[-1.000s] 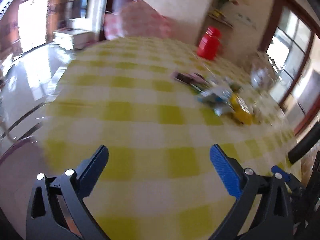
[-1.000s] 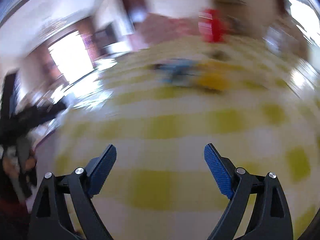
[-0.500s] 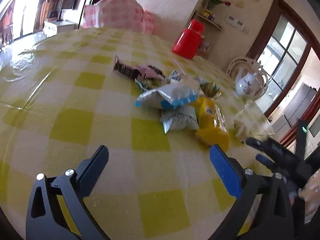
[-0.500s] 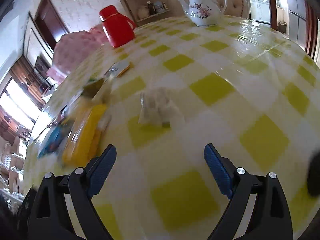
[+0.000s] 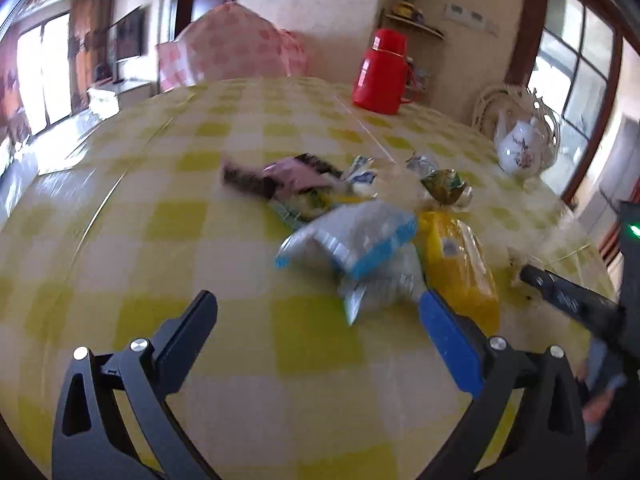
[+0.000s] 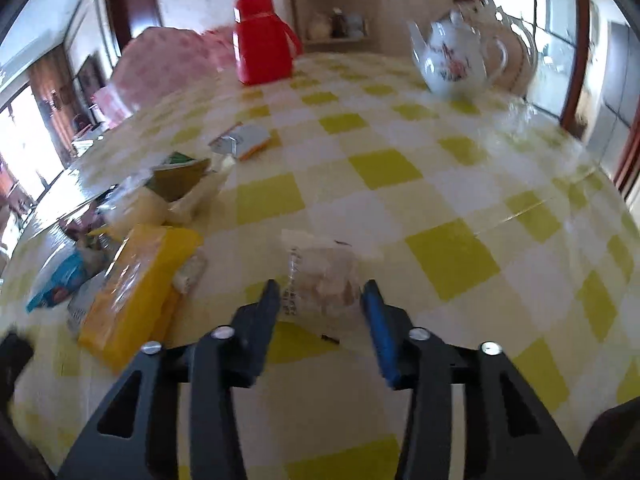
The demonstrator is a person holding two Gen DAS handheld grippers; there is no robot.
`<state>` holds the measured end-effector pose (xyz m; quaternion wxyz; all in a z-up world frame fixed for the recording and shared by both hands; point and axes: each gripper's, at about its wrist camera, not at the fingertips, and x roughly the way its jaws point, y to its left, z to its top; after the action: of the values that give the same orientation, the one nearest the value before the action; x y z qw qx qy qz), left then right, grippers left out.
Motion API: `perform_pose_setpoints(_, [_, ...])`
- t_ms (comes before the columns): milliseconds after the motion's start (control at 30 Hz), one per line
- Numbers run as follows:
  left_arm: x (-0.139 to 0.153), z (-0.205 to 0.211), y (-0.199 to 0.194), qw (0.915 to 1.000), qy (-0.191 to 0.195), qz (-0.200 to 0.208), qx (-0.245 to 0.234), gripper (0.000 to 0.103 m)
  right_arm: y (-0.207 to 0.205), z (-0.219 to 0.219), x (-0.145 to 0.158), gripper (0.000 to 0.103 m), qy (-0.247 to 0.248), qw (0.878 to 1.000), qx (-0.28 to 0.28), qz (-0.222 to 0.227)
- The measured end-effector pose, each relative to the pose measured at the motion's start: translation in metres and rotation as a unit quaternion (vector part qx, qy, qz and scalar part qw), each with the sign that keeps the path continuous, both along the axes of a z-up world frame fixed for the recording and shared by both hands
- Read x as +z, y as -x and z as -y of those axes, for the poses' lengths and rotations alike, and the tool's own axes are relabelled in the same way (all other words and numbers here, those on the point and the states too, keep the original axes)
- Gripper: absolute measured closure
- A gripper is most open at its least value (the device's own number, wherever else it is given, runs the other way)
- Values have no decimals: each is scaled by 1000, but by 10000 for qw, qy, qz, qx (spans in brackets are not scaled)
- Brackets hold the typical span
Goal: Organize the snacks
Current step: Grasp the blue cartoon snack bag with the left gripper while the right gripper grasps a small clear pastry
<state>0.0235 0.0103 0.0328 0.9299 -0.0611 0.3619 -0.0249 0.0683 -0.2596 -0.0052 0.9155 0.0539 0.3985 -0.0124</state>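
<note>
A heap of snack packets lies on the yellow-checked table (image 5: 168,216): a blue and white bag (image 5: 352,236), a yellow packet (image 5: 456,264), a pink and dark wrapper (image 5: 288,176) and a green packet (image 5: 444,188). My left gripper (image 5: 316,332) is open and empty, just in front of the heap. In the right wrist view, my right gripper (image 6: 322,312) has its jaws close around a clear packet of pale biscuits (image 6: 324,276) lying apart from the heap. The yellow packet (image 6: 136,292) lies to its left. The right gripper's arm also shows in the left wrist view (image 5: 572,300).
A red thermos jug (image 5: 380,72) stands at the table's far side. A white flowered teapot (image 6: 456,60) stands at the far right. A small orange-edged packet (image 6: 248,140) lies alone past the heap. A pink checked cover (image 5: 232,52) is behind the table.
My right gripper has moved onto the clear biscuit packet and its jaws have narrowed around it. My left gripper has stayed open and drawn back slightly from the heap.
</note>
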Motion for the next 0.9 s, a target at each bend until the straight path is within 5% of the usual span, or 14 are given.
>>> perform_pose_setpoints(100, [3,13,-31,9991,-331,-140,-214,2,1,5,0,85,-244,9997,29,-14])
perform_pose_setpoints(267, [-11,14,-77,9971,-199,-705,-194,2,-5,3,-5,84,-281,9993,119,-210])
perform_pose_setpoints(300, [-14,13,-81,9971,-166,-732,-137,2,-6,6,-6,74,-323,9991,29,-259])
perform_pose_setpoints(333, [-19,12,-86,9962,-213,-848,-65,2,-7,8,-6,51,-370,9989,-45,-293])
perform_pose_setpoints(400, [-29,12,-92,9942,-256,-1043,-82,3,-6,18,-4,28,-694,9972,-109,-268])
perform_pose_setpoints(500, [-26,2,-78,9965,47,-822,-123,51,-3,32,3,28,-766,9966,-276,-122])
perform_pose_setpoints(567, [-16,-13,-63,9968,475,-642,25,61,-3,41,3,28,-743,9963,-425,-93])
perform_pose_setpoints(600, [-11,-18,-54,9974,509,-502,132,79,-4,43,1,28,-818,9954,-480,-140])
perform_pose_setpoints(667, [-4,-26,-38,9971,678,-304,164,88,-8,43,-7,27,-1076,9926,-456,-318])
perform_pose_setpoints(833, [-5,-43,-16,9942,980,-264,356,87,-20,19,-9,24,-833,9957,-184,-359])
perform_pose_setpoints(867, [-6,-49,-15,9926,1098,-286,439,80,-25,15,-11,22,-787,9959,-192,-399])
perform_pose_setpoints(900, [-7,-56,-16,9908,1200,-317,538,49,-30,12,-11,22,-700,9965,-218,-407])
